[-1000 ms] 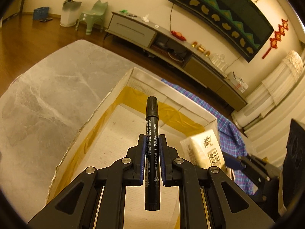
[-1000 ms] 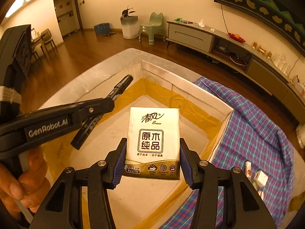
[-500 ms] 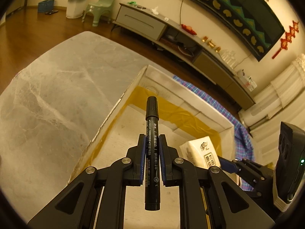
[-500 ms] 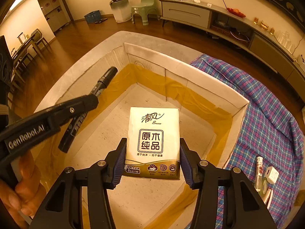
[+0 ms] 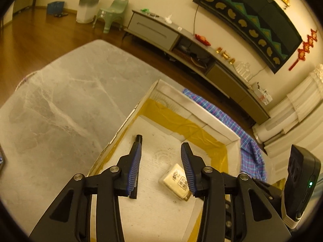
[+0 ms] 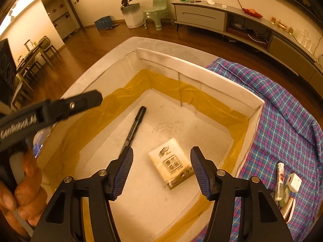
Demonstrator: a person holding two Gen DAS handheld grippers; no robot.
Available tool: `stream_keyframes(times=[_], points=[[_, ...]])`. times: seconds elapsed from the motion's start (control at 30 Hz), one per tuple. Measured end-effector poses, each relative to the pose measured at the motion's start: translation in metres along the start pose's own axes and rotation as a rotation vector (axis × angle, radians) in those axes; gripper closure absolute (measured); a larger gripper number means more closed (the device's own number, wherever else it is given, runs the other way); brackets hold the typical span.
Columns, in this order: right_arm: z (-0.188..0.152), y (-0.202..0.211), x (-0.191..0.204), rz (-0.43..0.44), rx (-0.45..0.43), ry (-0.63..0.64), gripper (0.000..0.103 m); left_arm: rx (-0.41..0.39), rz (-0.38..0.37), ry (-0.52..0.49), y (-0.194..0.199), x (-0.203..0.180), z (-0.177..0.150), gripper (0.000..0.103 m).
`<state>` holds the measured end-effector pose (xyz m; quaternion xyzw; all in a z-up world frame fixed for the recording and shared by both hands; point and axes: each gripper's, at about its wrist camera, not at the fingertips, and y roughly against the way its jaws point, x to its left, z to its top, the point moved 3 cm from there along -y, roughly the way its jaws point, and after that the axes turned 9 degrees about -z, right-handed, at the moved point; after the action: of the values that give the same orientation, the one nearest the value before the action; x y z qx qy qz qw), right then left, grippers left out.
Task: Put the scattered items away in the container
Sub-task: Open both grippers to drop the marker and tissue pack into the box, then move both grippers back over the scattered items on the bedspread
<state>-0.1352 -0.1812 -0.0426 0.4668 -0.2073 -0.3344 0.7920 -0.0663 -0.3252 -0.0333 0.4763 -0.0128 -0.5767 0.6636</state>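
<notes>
A white foam box (image 5: 201, 119) lined with yellow tape stands on a grey marble table (image 5: 60, 100). On its floor lie a black marker (image 6: 135, 127) and a cream tissue pack (image 6: 169, 163), a little apart. My left gripper (image 5: 161, 147) hangs above the box, jaws opening, with nothing between the pads. Its left finger hides most of the marker (image 5: 138, 138). My right gripper (image 6: 161, 151) also hangs over the box with jaws opening. The tissue pack (image 5: 177, 181) rests free below it, touching neither pad.
A blue plaid cloth (image 6: 282, 121) covers the table right of the box. On it lie a small tube (image 6: 279, 181), a white cube (image 6: 293, 181) and a tape roll (image 6: 284, 195). A hand (image 6: 16, 191) holds the left gripper's handle. A TV cabinet stands beyond.
Both grippers opened. The marker dropped from the left gripper and the tissue pack from the right one; both now lie on the box floor.
</notes>
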Motion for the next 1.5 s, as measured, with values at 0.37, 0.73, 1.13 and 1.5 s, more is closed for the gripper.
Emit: stream_keyframes(times=[0.37, 0.73, 1.13, 1.5], points=[[-0.045, 0.050, 0.019, 0.018, -0.035, 0.123, 0.040, -0.053, 0.080, -0.189, 0.043, -0.034, -0.043, 0.060], [-0.081, 0.093, 0.026, -0.017, -0.062, 0.163, 0.039, -0.108, 0.094, -0.309, 0.085, -0.072, -0.073, 0.060], [-0.128, 0.143, 0.039, -0.071, -0.178, 0.236, 0.036, -0.102, 0.072, -0.334, 0.100, -0.092, -0.110, 0.059], [-0.160, 0.160, 0.031, -0.013, -0.274, 0.183, 0.036, -0.093, 0.076, -0.406, 0.099, -0.110, -0.147, 0.059]])
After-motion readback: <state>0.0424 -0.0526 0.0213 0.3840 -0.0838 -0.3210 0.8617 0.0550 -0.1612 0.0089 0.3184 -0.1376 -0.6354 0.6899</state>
